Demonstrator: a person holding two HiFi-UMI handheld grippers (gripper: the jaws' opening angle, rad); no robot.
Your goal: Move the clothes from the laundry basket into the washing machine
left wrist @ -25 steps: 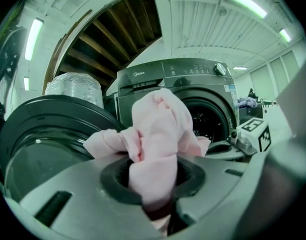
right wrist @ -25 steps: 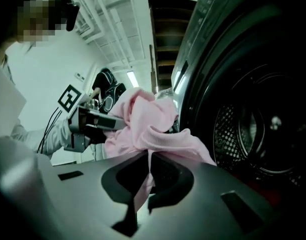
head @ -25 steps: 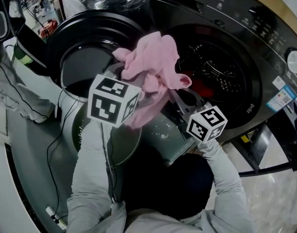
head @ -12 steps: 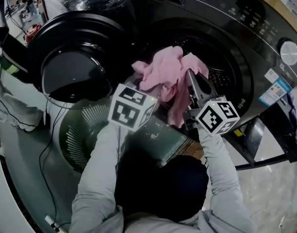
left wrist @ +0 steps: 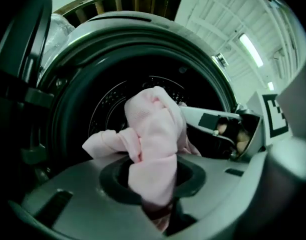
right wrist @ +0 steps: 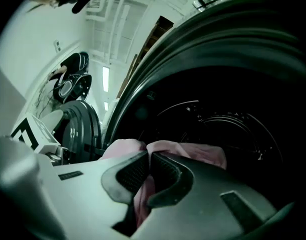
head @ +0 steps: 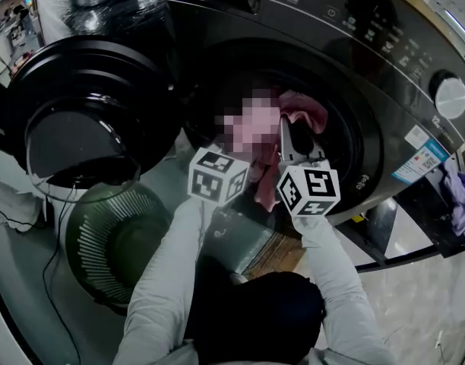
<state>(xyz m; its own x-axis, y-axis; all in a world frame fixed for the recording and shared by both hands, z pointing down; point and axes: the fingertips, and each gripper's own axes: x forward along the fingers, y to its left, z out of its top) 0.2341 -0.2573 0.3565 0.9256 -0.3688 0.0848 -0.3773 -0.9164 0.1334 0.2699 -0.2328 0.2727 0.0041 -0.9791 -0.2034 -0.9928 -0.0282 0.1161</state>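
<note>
Both grippers hold one pink garment (left wrist: 155,134) at the mouth of the dark washing machine drum (head: 346,139). My left gripper (left wrist: 153,159) is shut on a bunched fold of it, and the cloth rises above the jaws and hangs below them. My right gripper (right wrist: 147,156) is shut on another part of the pink garment (right wrist: 203,154), with cloth pinched between its ribbed pads. In the head view the garment (head: 305,109) lies just inside the round opening, partly under a mosaic patch. The green laundry basket (head: 111,238) stands at lower left; I cannot see any clothes in it.
The round door (head: 80,120) stands swung open on the left, above the basket. A control panel with a dial (head: 450,97) runs along the machine's upper right. A purple cloth (head: 462,196) hangs at the far right edge. Cables trail over the floor at left.
Both grippers have carried the pink garment from above the basket and open door across to the right into the drum's opening, and it now hangs lower and further in.
</note>
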